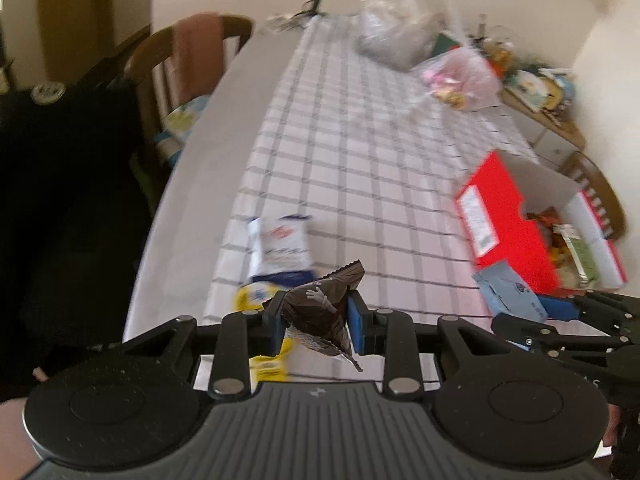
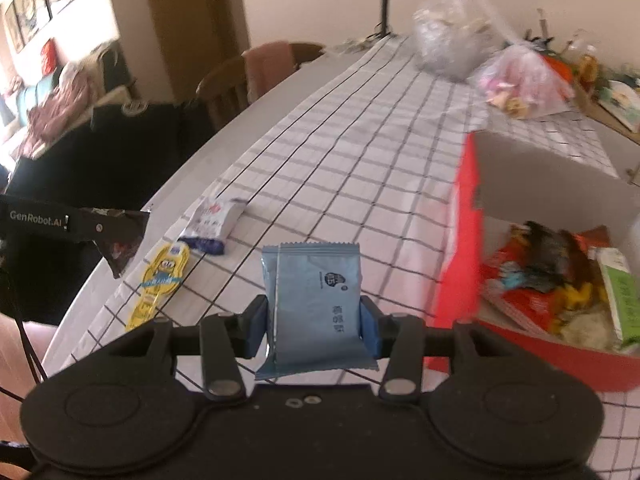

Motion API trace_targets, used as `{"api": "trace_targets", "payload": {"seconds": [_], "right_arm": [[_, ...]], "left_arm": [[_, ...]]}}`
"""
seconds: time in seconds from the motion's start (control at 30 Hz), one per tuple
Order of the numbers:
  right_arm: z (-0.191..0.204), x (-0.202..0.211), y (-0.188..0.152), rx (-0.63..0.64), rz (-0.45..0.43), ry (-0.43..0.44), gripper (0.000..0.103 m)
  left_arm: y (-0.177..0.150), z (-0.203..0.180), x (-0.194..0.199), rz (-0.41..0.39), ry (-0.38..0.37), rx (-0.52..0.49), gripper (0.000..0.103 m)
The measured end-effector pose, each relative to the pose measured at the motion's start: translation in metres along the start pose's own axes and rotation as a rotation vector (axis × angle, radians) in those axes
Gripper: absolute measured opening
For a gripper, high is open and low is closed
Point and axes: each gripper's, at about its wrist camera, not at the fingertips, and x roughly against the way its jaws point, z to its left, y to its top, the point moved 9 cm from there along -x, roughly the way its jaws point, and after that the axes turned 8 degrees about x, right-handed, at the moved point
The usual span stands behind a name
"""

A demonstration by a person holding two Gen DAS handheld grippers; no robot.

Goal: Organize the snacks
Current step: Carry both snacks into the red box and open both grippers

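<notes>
While the left gripper [image 1: 316, 320] clamps a dark packet [image 1: 320, 308], the right gripper [image 2: 314, 326] clamps a blue sachet [image 2: 316, 304].

Ahead of the right gripper [image 2: 314, 322] the checked tablecloth [image 2: 360, 152] lies bare; the red cardboard box's wall [image 2: 456, 248] blocks its right.

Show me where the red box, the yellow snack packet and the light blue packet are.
red box [image 2: 454, 256]: right wrist view, its red outer side wall.
yellow snack packet [image 2: 164, 276]: right wrist view, its printed middle.
light blue packet [image 2: 316, 300]: right wrist view, its front face.
</notes>
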Motion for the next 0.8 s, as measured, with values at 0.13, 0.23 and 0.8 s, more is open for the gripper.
{"api": "trace_targets", "payload": {"seconds": [0.13, 0.23, 0.8], "right_arm": [[-0.023, 0.023, 0.001, -0.032, -0.046, -0.037, 0.046], [-0.041, 0.040, 0.000, -0.047, -0.074, -0.066, 0.046], [-0.148, 0.095, -0.013, -0.108, -0.135, -0.186, 0.046]], "left_arm": [[0.005, -0.039, 0.007, -0.019, -0.038, -0.060, 0.030], [0.008, -0.069, 0.008, -0.025, -0.061, -0.102, 0.030], [0.011, -0.223, -0.009, -0.054, -0.134, -0.280, 0.030]]}}
